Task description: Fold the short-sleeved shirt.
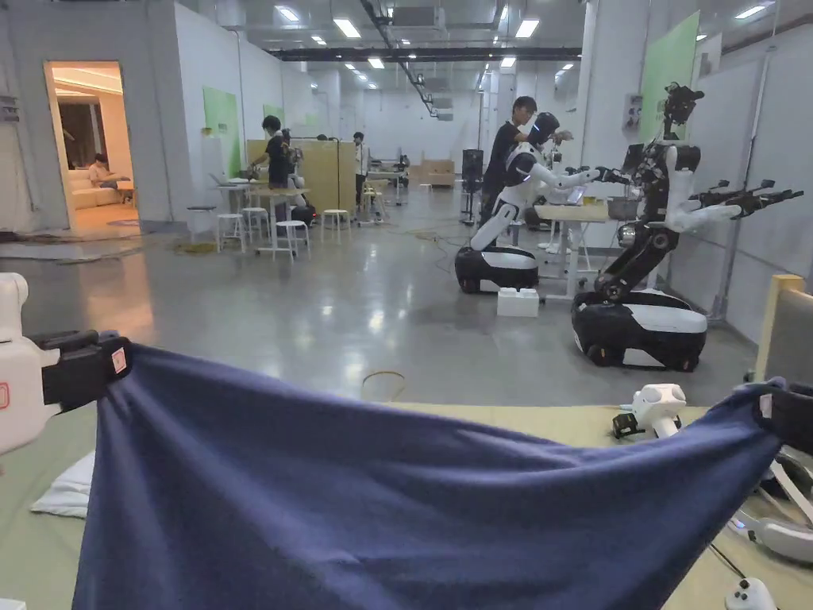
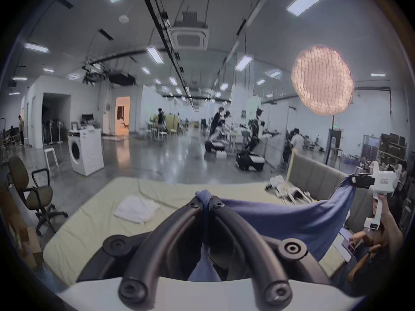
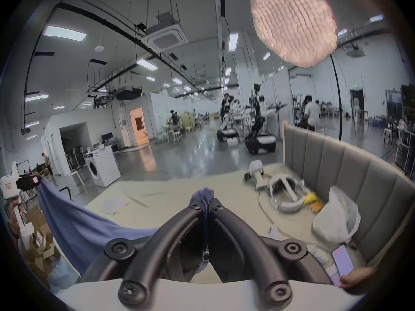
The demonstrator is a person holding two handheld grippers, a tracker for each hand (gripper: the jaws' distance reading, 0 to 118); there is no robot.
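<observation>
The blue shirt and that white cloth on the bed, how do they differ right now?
The blue shirt is held up, stretched between the left gripper and the right gripper; the white cloth lies untouched on the bed. The blue shirt is spread wide and sagging in the middle; the white cloth is bunched small and flat. Both are soft fabric.
</observation>
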